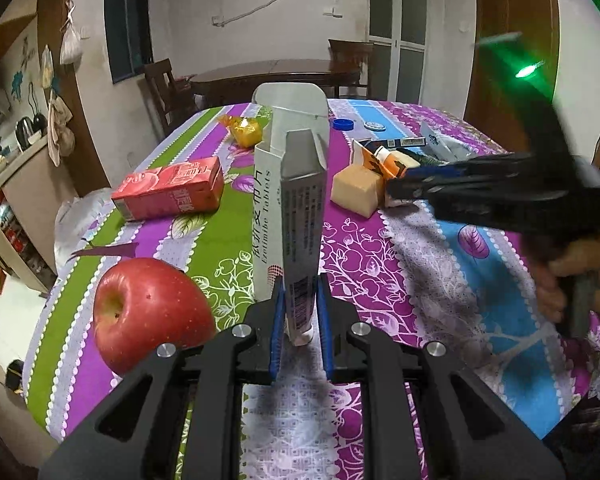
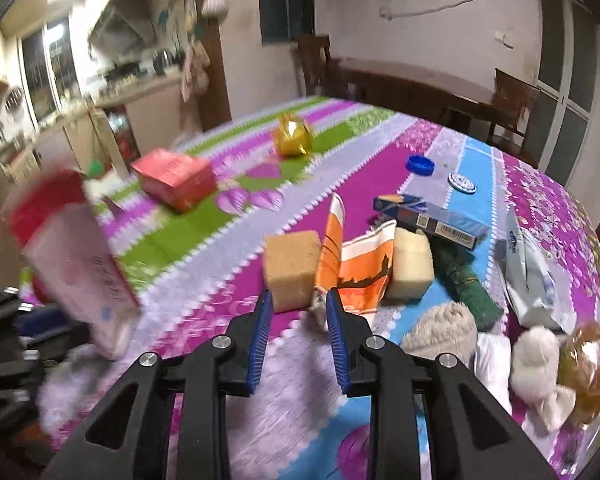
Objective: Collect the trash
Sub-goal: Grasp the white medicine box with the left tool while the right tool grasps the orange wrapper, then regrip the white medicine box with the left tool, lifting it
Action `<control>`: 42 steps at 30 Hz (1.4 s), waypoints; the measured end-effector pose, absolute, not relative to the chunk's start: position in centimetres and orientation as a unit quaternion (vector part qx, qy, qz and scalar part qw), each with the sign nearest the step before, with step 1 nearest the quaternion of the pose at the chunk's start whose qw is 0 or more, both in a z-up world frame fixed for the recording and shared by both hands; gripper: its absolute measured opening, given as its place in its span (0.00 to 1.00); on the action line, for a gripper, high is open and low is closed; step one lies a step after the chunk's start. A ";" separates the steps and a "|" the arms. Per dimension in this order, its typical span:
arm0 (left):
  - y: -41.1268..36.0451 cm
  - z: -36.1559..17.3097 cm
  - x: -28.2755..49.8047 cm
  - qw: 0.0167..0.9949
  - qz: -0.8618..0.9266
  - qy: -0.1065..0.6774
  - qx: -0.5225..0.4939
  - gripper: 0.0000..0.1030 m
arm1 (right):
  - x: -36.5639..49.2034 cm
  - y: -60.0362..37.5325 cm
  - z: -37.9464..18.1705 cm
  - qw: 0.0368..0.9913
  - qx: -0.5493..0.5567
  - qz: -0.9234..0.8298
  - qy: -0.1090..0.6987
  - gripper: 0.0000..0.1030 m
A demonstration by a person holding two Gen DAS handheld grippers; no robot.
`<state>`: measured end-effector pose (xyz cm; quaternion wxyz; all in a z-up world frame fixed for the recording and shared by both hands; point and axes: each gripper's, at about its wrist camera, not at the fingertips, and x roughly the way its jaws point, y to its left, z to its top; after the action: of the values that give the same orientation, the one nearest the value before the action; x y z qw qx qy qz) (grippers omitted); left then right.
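Observation:
My left gripper (image 1: 299, 312) is shut on an empty white tablet box (image 1: 290, 196) with an open top flap, held upright above the table; the box shows blurred at the left of the right wrist view (image 2: 80, 268). My right gripper (image 2: 296, 304) is open and empty, just in front of a torn orange wrapper (image 2: 356, 268) and a tan sponge block (image 2: 294, 268). In the left wrist view the right gripper (image 1: 396, 194) reaches in from the right, tips by the orange wrapper (image 1: 374, 162).
A red apple (image 1: 148, 312), a red juice carton (image 1: 170, 192), a gold foil wrapper (image 1: 244, 130), a blue cap (image 1: 343, 124), a blue cigarette pack (image 2: 432, 216), a white-blue sachet (image 2: 532, 276), a green scourer (image 2: 466, 280) and plush items (image 2: 536, 364) lie on the patterned tablecloth (image 1: 380, 264).

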<state>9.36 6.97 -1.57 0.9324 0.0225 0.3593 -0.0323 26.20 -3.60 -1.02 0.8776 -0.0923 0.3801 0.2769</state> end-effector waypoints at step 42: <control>1.6 -0.1 12.3 0.930 -0.010 0.362 0.063 0.14 | 14.8 -13.8 3.7 0.927 0.001 0.227 0.300 0.12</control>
<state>12.27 1.58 -0.05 0.9299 0.0634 0.3622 -0.0104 14.83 -13.76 3.70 0.9268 0.0006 0.2995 0.2266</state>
